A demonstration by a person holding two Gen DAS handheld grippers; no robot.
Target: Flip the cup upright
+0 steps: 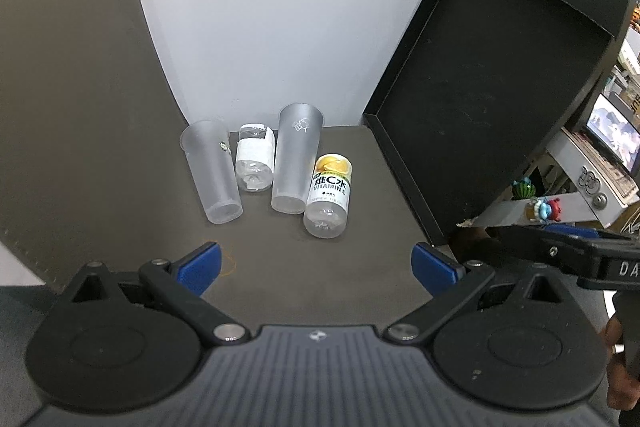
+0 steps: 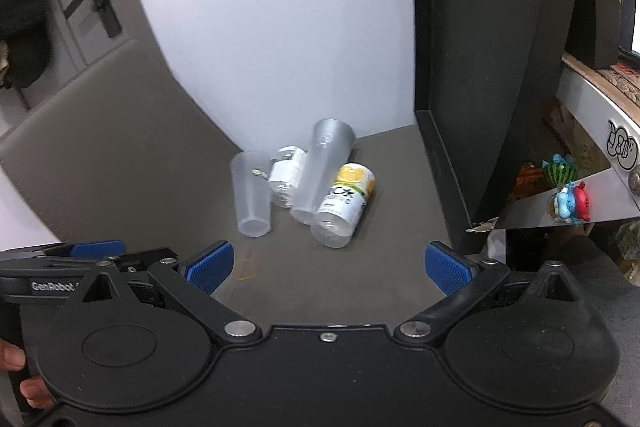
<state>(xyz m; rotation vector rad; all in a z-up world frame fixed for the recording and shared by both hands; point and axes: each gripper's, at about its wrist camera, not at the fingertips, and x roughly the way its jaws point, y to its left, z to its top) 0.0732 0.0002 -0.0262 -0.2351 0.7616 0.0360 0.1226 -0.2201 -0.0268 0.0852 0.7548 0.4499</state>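
From the left wrist view, the left claw (image 1: 316,267) is wide apart; its two blue pads (image 1: 200,267) hold nothing and touch nothing; they hang over the gray bench (image 1: 280,279). Farther out on the bench there is a row of four things, well apart from the claw. The left cup (image 1: 212,171) is frosted and looks upside down, with its wide mouth on the bench and its small bottom facing the claw; the tall cup (image 1: 296,159) looks the same way, a bit right of the middle. Between the two cups is a small bottle (image 1: 255,159) with a white label; just to the right of the tall cup is a yellow bottle (image 1: 330,197) with a lemon label, and the two look like they touch. A big black tray (image 1: 480,107) leans up on the right side; the other claw pokes in at the right edge.

From the right wrist view, the right claw (image 2: 328,265) is wide apart too; its blue pads (image 2: 212,265) hold nothing and touch nothing. The left cup (image 2: 252,193) is ahead and a little to the left of this claw; the tall cup (image 2: 320,171) is straight ahead, well apart from it. The small bottle (image 2: 285,179) is between the cups; the yellow bottle (image 2: 348,203) is beside the tall cup on the right. The black tray (image 2: 480,67) stands on the right; the bench (image 2: 320,291) is under the claw.
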